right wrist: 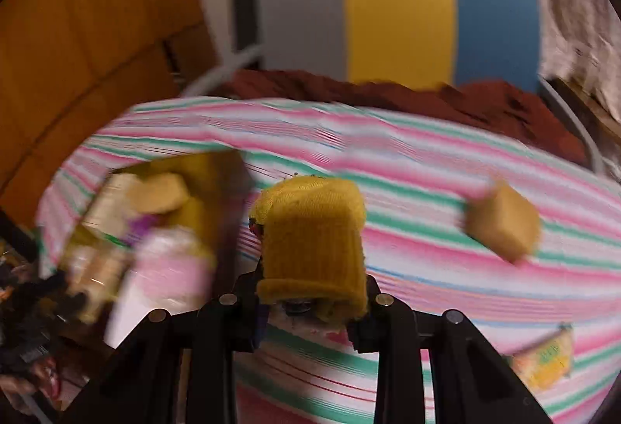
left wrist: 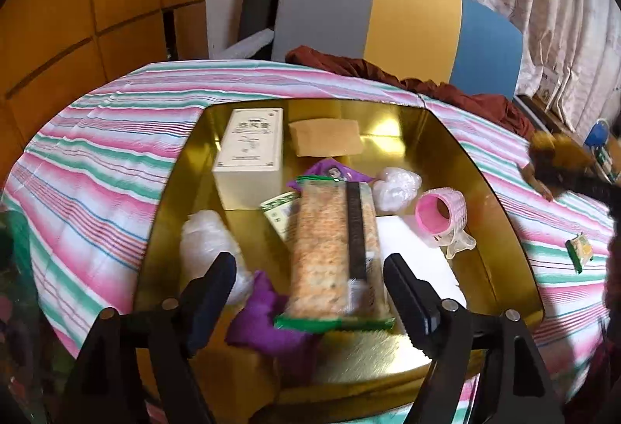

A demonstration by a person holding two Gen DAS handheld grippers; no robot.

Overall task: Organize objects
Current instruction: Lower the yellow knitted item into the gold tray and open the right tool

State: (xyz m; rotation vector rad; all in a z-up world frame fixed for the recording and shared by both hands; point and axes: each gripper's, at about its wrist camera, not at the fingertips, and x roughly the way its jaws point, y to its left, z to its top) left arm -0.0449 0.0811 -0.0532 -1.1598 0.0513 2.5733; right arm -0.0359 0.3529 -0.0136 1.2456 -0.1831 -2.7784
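Right gripper point(right wrist: 310, 307) clenched on a yellow knit piece point(right wrist: 310, 241), apparently bound for the gold tray point(left wrist: 458, 152); left gripper point(left wrist: 310, 284) released above the rice-cracker pack point(left wrist: 333, 249).

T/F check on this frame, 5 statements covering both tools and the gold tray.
1. The right tool grips a yellow knit item. True.
2. The left tool is clamped on the cracker pack. False: its fingers stand apart on either side of the pack.
3. The pink cup stands upright in the gold tray. False: it lies on its side.
4. A white box is in the tray. True.
5. The tan block lies inside the tray. False: it sits on the striped cloth.
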